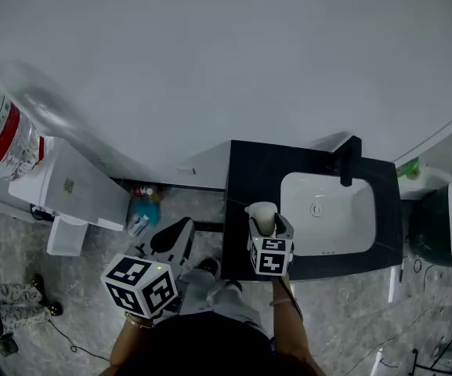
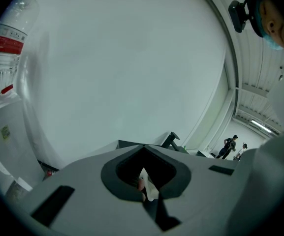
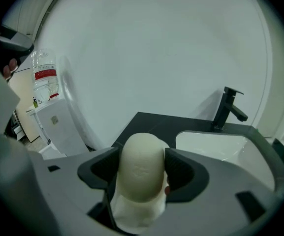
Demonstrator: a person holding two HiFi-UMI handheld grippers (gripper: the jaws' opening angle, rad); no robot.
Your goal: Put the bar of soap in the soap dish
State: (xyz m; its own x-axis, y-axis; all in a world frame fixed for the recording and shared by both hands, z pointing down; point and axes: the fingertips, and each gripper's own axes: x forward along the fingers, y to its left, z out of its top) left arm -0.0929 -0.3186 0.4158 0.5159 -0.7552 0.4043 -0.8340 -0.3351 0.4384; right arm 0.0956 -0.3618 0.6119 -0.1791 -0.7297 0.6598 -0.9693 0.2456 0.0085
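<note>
Over the black bench [image 1: 249,171], the right tool [image 3: 142,173] gripped the soap bar [image 1: 263,215]; the left tool [image 2: 144,183] was closed, empty.

The left hand-held gripper [image 2: 142,176] — jaws seemingly together — faces a white wall [image 2: 132,58], water bottle [image 2: 6,43] alongside.

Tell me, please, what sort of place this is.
Probably a mock washroom corner in a large hall: a black counter holds a white basin and black tap, with a water dispenser standing nearby.

Right gripper [image 3: 142,173] forward, fingers [image 3: 182,173] clamping soap [image 3: 141,159], left gripper [image 2: 144,181] low, fingers [image 2: 118,176] together
</note>
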